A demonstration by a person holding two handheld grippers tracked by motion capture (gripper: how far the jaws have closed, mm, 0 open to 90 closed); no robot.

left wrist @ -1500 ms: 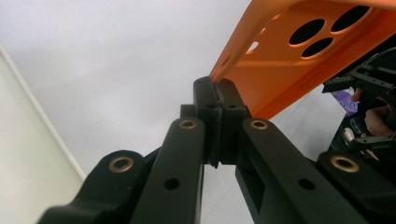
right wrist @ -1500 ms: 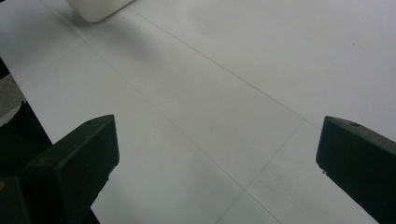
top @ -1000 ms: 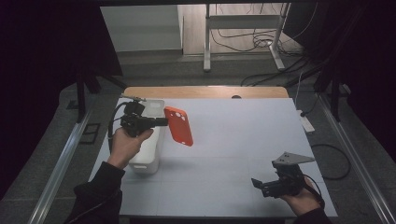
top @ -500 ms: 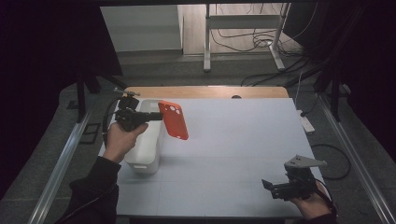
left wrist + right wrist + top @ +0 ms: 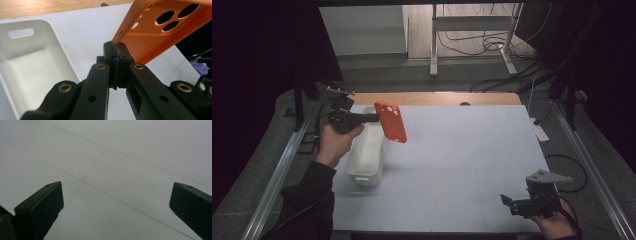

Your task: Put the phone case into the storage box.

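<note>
Jaws of the left gripper (image 5: 374,118) pinch one edge of the orange phone case (image 5: 391,122), held in the air above the white bin (image 5: 364,157); from above, its long axis runs top to bottom, tilted. Left gripper view: pads clamp its rim, camera holes up. Right gripper (image 5: 115,205): jaws wide apart over the table (image 5: 125,157).

- The orange phone case (image 5: 160,30) runs off the left gripper view's top and right edges.
- The white tray (image 5: 32,67) is cut by the left edge.
</note>
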